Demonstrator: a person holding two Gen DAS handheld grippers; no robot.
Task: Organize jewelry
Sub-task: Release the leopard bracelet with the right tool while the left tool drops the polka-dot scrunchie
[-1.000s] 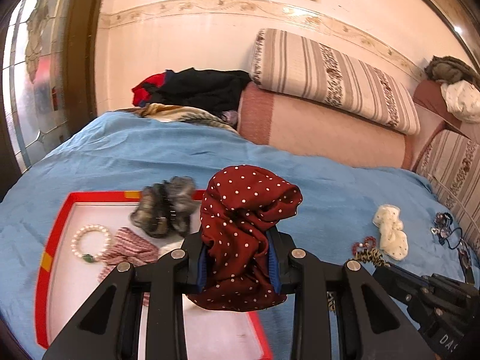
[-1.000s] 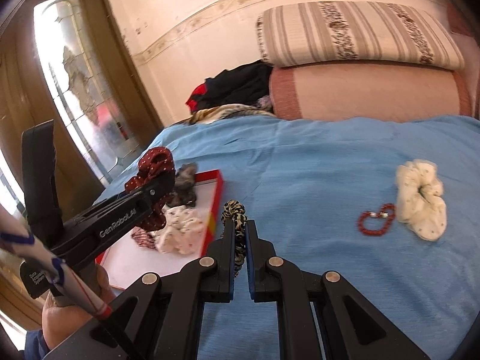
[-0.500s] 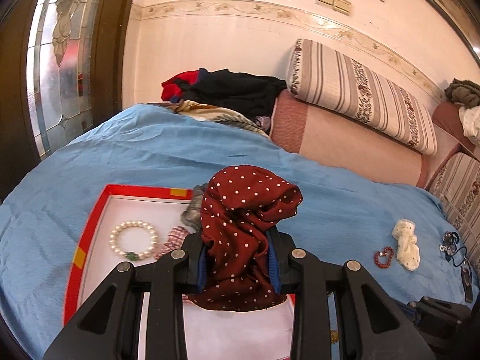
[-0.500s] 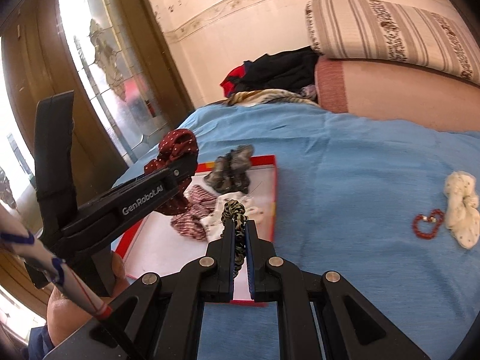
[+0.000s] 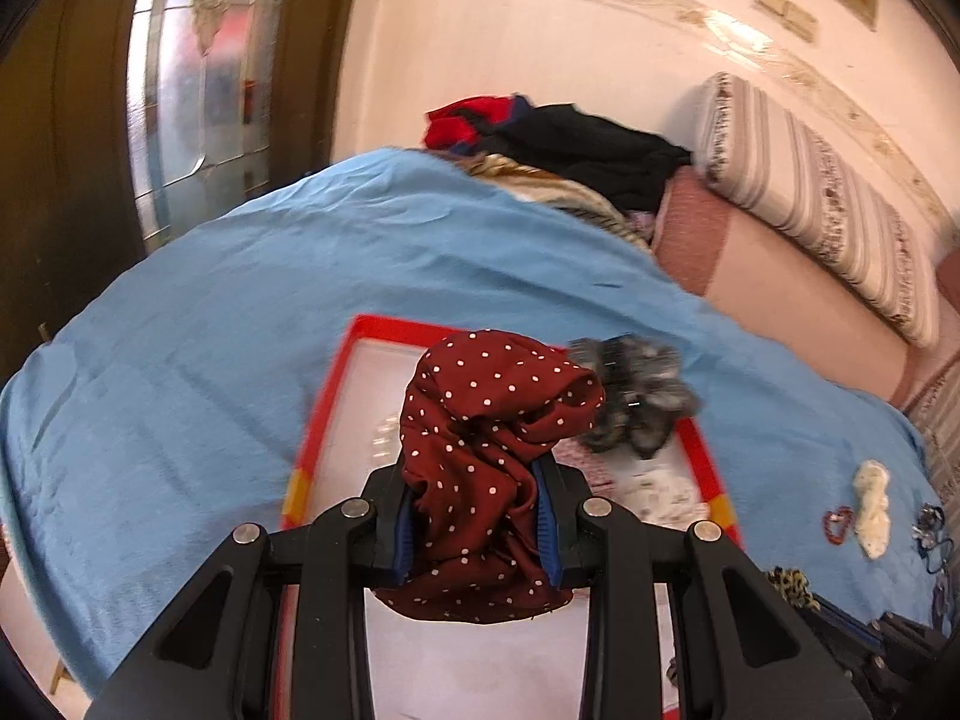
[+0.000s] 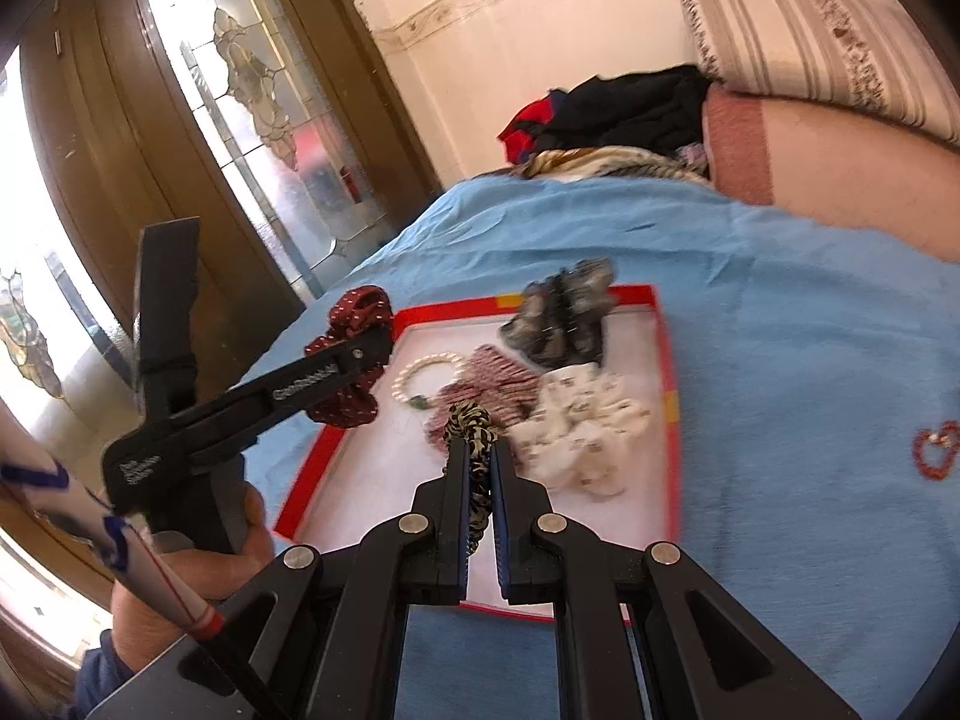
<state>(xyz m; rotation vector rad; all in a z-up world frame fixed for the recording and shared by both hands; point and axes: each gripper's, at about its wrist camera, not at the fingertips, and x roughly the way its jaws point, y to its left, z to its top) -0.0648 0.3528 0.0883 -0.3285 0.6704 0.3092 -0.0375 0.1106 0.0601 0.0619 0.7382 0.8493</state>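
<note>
My left tongs are clamped on a dark red polka-dot scrunchie, hanging over the near-left part of the red-rimmed tray on the blue bed. My right tongs are squeezed nearly closed on a leopard-print scrunchie, also above the tray, near its middle.

Already in the tray: pearl bracelet, striped pink scrunchie, grey scrunchie, white printed scrunchie.

Left out on the bed: red bead bracelet, a cream scrunchie, and some dark tangled pieces at the far right, too small to identify.

My guess: past halfway. Both held scrunchies need dropping in, then the leftovers fetched.
</note>
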